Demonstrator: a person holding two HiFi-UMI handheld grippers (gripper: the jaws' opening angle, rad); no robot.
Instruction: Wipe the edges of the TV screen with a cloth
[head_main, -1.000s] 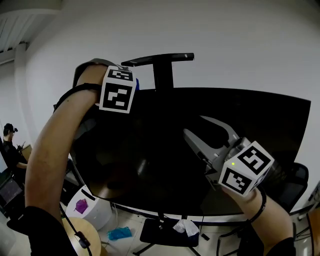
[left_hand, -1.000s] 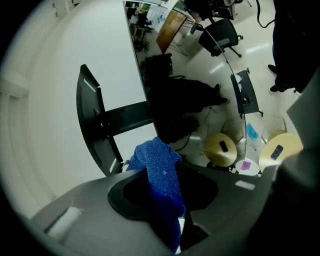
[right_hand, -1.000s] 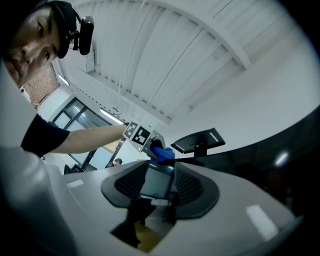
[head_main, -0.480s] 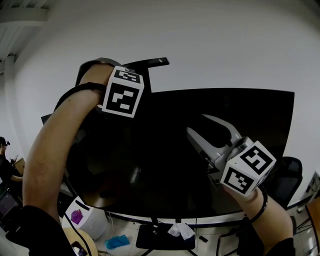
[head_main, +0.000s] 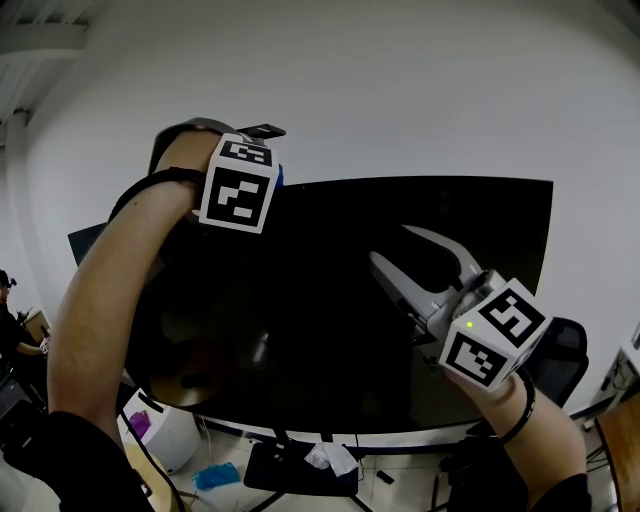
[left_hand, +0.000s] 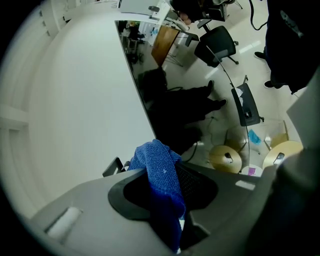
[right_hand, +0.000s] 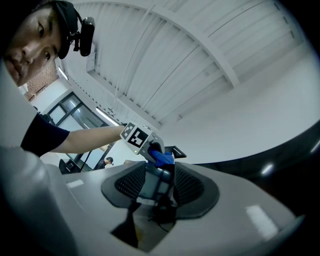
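The cloth (left_hand: 162, 192), blue and bunched, was pinched between the jaws of the left gripper (left_hand: 161, 167), which were closed hard on it. A fold was left standing proud of the tips, presumably so that fabric and not plastic would be brought against the TV (head_main: 330, 300). The cloth was held at the TV's top edge, toward the left end as seen in the head view, where only a blue sliver could be made out beside the marker cube. Whether it was actually pressed on the edge could not be settled, since the contact was hidden by the cube and the arm (head_main: 110, 300). The arm was raised and bent over the top, a pose judged to be needed so that the gripper could be laid along the edge. In the left gripper view the edge was seen running away ahead of the cloth, with the wall (left_hand: 75, 100) on one side. Most of that edge was judged yet to be wiped.

The right gripper (head_main: 390, 248) was held lower, in front of the dark screen, with its jaws partly apart and nothing between them. It was taken to be idle, placed clear of the cloth's path. Below the TV a stand (head_main: 275, 468) and, at the right, a chair (head_main: 568, 350) were seen
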